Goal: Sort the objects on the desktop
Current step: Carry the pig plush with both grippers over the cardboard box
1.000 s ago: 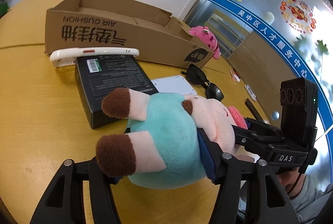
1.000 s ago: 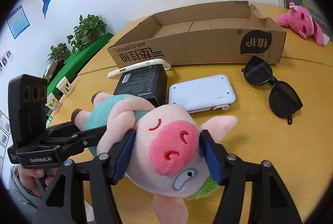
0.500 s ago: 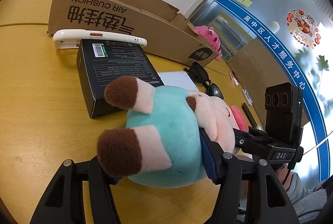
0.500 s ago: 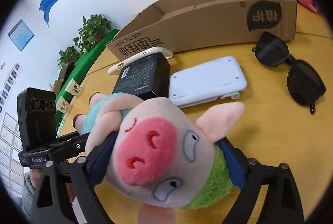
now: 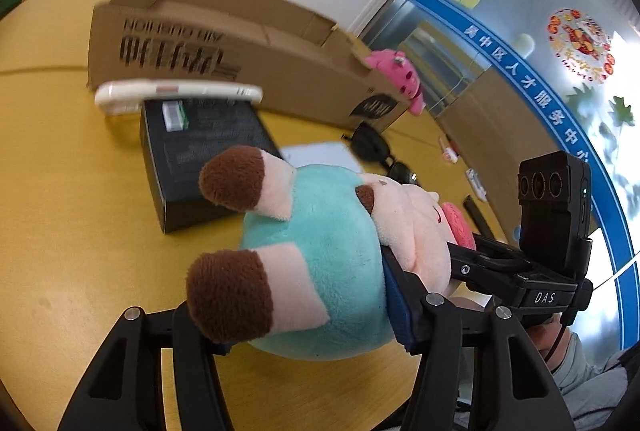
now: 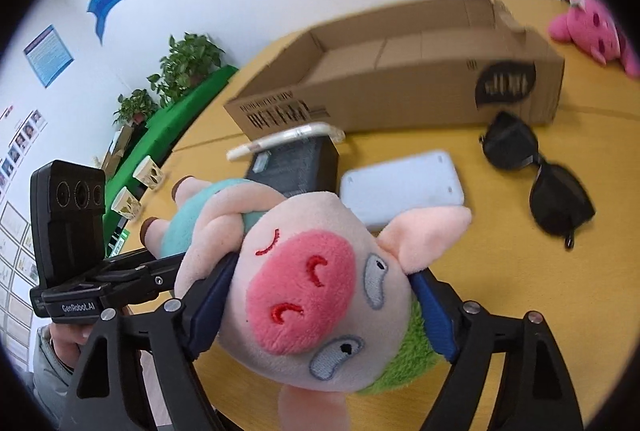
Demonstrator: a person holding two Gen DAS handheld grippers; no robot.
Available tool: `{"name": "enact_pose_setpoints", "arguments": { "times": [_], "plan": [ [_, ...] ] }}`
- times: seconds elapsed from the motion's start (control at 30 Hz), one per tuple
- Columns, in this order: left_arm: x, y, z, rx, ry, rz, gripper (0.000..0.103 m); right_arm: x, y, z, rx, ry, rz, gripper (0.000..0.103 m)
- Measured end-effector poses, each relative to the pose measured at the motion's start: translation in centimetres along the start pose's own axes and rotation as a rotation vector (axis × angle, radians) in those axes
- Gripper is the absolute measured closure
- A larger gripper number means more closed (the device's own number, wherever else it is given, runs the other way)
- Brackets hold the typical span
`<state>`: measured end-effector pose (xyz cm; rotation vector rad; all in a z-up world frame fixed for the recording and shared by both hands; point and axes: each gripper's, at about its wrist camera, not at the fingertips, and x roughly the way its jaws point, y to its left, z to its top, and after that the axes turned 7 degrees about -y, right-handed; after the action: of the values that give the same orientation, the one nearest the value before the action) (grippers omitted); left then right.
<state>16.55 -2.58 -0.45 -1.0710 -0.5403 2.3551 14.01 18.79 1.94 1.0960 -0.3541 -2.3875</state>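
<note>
Both grippers are shut on one plush pig and hold it above the yellow table. My left gripper [image 5: 308,311] clamps its teal body [image 5: 328,263], brown feet toward the camera. My right gripper [image 6: 320,307] clamps its pink head [image 6: 308,291]. An open cardboard box [image 5: 224,63] stands behind; it also shows in the right wrist view [image 6: 400,83]. In front of the box lie a white phone [image 5: 176,93], a black box [image 5: 200,151], a white flat device [image 6: 400,191] and black sunglasses [image 6: 536,175].
A pink plush toy [image 6: 592,31] lies behind the cardboard box's right end, also seen in the left wrist view [image 5: 400,75]. Small items [image 5: 476,187] lie near the table's far edge. Potted plants [image 6: 188,63] stand off the table at the left.
Both grippers have lifted and tilted the pig; the cardboard box's open top now shows more. The background is motion-blurred. The table objects have not moved.
</note>
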Motion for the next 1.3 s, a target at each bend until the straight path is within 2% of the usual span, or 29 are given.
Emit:
{"name": "enact_pose_setpoints", "arguments": {
  "times": [0.07,0.23,0.37,0.43,0.53,0.67,0.9,1.07,1.23,1.3],
  "plan": [
    [0.4,0.7,-0.7,-0.030,0.002,-0.005,0.039,0.9,-0.4,-0.7,0.000,0.042,-0.014,0.017],
    [0.1,0.3,-1.0,-0.009,0.002,-0.003,0.039,0.5,-0.2,-0.9,-0.037,0.033,-0.014,0.016],
    [-0.5,-0.7,-0.4,0.030,-0.024,0.023,0.040,0.4,0.2,-0.5,-0.051,0.038,0.011,0.028],
    [-1.6,-1.7,0.8,0.073,-0.064,0.038,0.041,0.0,0.6,0.2,-0.059,0.020,0.019,0.032],
    [-3.8,-3.3,4.6,0.136,-0.161,0.031,0.041,-1.9,2.4,3.3,-0.106,-0.078,0.038,0.033],
    [-7.1,-5.4,11.6,0.243,-0.303,0.030,0.041,-4.6,5.9,10.2,-0.227,-0.249,0.044,0.033],
    [-10.6,-7.5,23.6,0.367,-0.471,0.031,0.040,-6.7,10.5,21.3,-0.355,-0.437,0.051,0.033],
    [-10.1,-7.2,31.7,0.389,-0.502,0.007,0.040,-6.2,11.7,28.5,-0.370,-0.520,0.044,0.033],
    [-6.3,-4.6,37.7,0.365,-0.475,0.016,0.040,-2.6,9.9,33.7,-0.342,-0.503,0.047,0.033],
    [-4.4,-3.1,39.1,0.346,-0.457,0.027,0.040,-0.6,9.0,35.0,-0.329,-0.478,0.050,0.033]
  ]
}}
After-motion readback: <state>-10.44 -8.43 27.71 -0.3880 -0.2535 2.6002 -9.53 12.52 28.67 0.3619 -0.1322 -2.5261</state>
